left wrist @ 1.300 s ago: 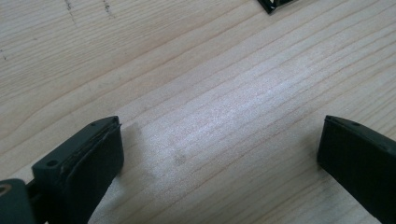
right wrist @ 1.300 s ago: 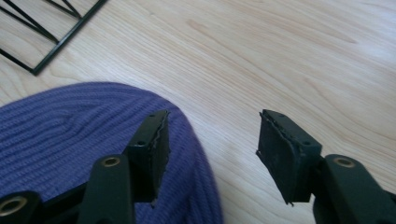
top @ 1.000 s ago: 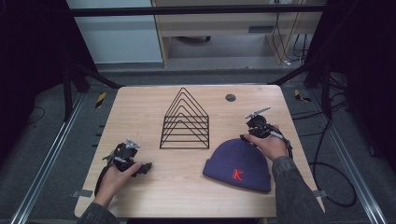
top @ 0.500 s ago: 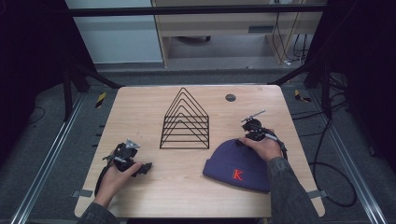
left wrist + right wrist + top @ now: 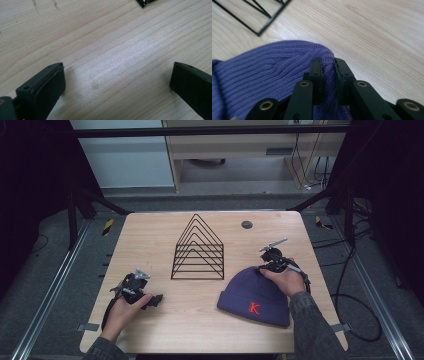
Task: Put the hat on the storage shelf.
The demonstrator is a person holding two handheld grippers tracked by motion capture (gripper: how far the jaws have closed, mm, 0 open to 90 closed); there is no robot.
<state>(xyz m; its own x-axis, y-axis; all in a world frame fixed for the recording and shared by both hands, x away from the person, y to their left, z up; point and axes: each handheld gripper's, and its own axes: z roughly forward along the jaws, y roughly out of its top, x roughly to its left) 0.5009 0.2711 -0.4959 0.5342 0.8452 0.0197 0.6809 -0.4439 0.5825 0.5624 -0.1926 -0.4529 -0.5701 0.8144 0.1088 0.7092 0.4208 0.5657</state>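
We look down from above on the table (image 5: pixel 165 237), gripper views skim close, sharing its wire rack (image 5: pixel 198 250) corner.

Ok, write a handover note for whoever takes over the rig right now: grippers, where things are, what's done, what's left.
Right gripper: jaws have just been closing and now pinch a fold at the top of the purple knit hat.
Left gripper: open, nothing between the jaws, resting on the table at the near left.
Hat lies flat at the near right; black wire rack stands at the table's middle, apart from the hat.
Done: hat gripped.
Left: lift and move the hat, probably toward the rack.
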